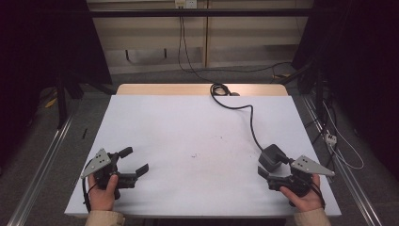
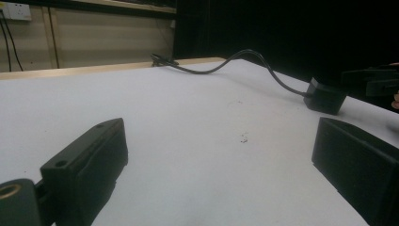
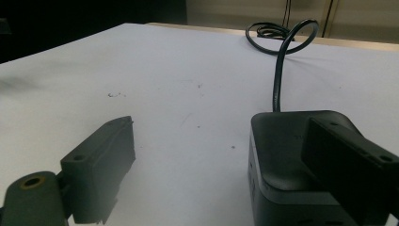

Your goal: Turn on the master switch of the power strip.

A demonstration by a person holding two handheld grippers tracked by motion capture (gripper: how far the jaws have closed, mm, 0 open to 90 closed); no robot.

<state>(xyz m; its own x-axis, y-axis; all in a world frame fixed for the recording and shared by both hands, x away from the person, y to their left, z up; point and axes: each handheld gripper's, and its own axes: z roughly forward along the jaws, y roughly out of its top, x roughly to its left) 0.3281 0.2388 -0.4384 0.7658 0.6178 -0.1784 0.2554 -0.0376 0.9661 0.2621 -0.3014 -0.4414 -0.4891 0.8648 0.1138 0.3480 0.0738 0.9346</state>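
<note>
Lower left of the high view: left gripper [image 1: 133, 161], jaws spread wide over bare white worktop [image 1: 188, 127]. Lower right: right gripper [image 1: 261, 170], jaws parted, black power adapter [image 1: 273, 157] just beside one jaw, partly hidden behind it. Adapter's cable [image 1: 251, 122] running to upper centre.

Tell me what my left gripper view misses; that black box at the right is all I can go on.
Observer: In the right gripper view the black box lies between the right gripper's open jaws, one jaw over its top.
Operator: Trace its cable.
Observer: The high view shows the cable running to a coil at the table's far edge.
Operator: Report my own gripper.
Observer: The high view shows the left gripper open near the front left corner.
</note>
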